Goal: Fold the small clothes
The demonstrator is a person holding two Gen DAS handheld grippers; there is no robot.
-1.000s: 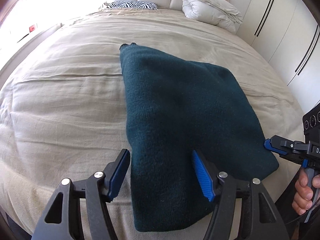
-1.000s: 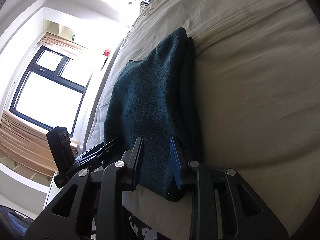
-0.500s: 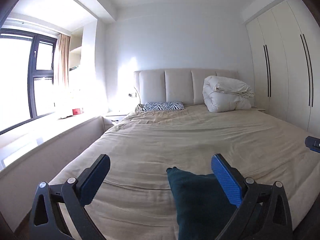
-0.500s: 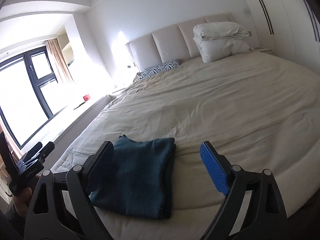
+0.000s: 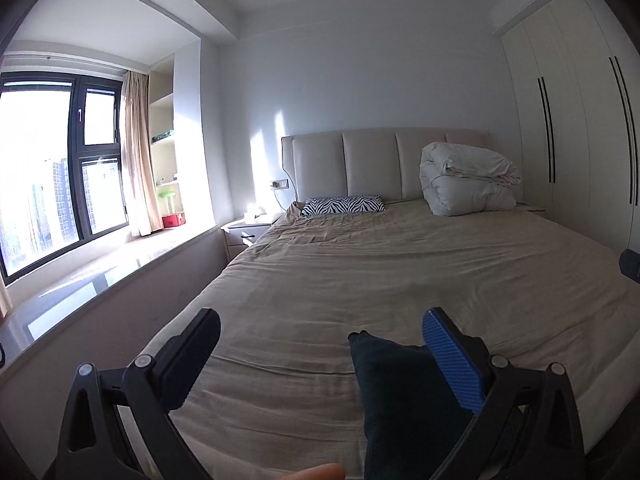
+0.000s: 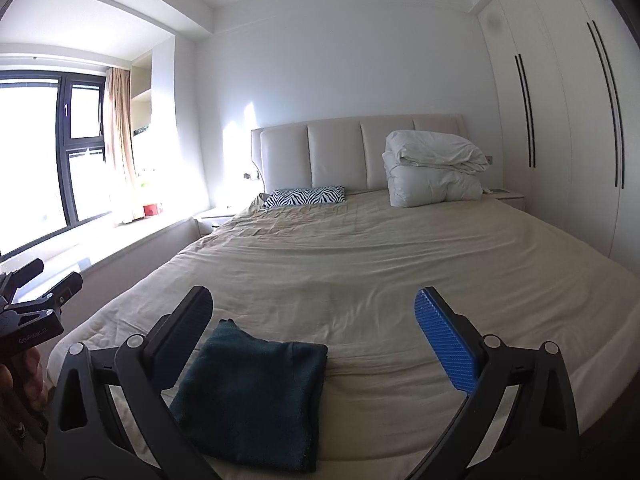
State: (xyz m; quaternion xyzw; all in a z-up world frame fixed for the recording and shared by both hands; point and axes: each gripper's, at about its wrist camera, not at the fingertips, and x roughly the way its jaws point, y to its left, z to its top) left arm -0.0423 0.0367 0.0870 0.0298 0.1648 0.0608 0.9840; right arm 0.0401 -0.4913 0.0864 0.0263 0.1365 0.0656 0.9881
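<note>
Garment point(image 6: 252, 396): one dark teal knitted piece, folded into a compact rectangle, lying flat on the bed point(image 6: 380, 264) near its foot edge. In the right wrist view it sits below and to the left of centre, partly behind the left finger of the right hand-held gripper point(image 6: 312, 336) and touching neither finger. In the left wrist view the same garment point(image 5: 400, 400) lies ahead of and below the right finger of the left hand-held gripper point(image 5: 320, 356), with one corner pointing up toward the headboard point(image 5: 384, 168).

Left hand-held gripper: jaws spread wide, nothing between them, raised clear of the bedsheet. Right hand-held gripper: jaws spread wide, nothing held, likewise clear of the fabric. The left unit is also visible at the left edge of the right wrist view, gripped by the person's hand point(image 6: 22, 376).

Beyond both grippers, at the far end of the bed: a zebra-print pillow point(image 6: 304, 197) to the left and a bundled white duvet point(image 6: 434, 172) to the right, both against the headboard. A wardrobe point(image 6: 560, 120) stands to the right; a window point(image 6: 40, 152) is to the left.
</note>
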